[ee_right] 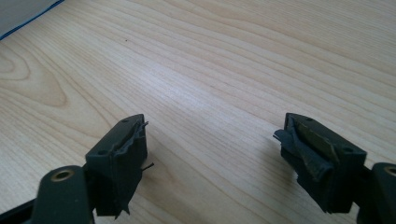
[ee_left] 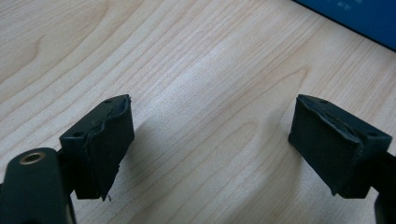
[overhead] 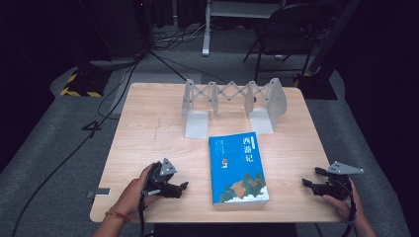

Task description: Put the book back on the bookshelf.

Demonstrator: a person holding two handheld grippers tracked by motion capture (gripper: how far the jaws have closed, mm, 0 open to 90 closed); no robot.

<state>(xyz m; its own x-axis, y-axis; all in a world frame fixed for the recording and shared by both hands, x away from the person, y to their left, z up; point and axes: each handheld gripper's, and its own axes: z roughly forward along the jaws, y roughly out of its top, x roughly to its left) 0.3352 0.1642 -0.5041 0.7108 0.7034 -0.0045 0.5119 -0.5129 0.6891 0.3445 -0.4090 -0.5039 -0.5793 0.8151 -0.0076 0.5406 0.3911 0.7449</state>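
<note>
A blue book (overhead: 238, 167) with a mountain picture on its cover lies flat near the front middle of the wooden table (overhead: 143, 128). Behind it stands a grey expandable bookend rack (overhead: 232, 103). My left gripper (overhead: 184, 186) rests on the table left of the book, jaws open over bare wood (ee_left: 210, 154), and a corner of the book (ee_left: 359, 18) shows at the upper right of the left gripper view. To the right of the book my right gripper (overhead: 307, 178) also stands open, nothing between its fingers (ee_right: 212, 158). The book's edge (ee_right: 23, 14) appears at that view's top left.
The table stands on a grey floor with cables (overhead: 163, 59) and a black-and-yellow taped base (overhead: 81, 84) at the back left. A chair (overhead: 286, 34) and a white frame (overhead: 232, 15) are behind the table.
</note>
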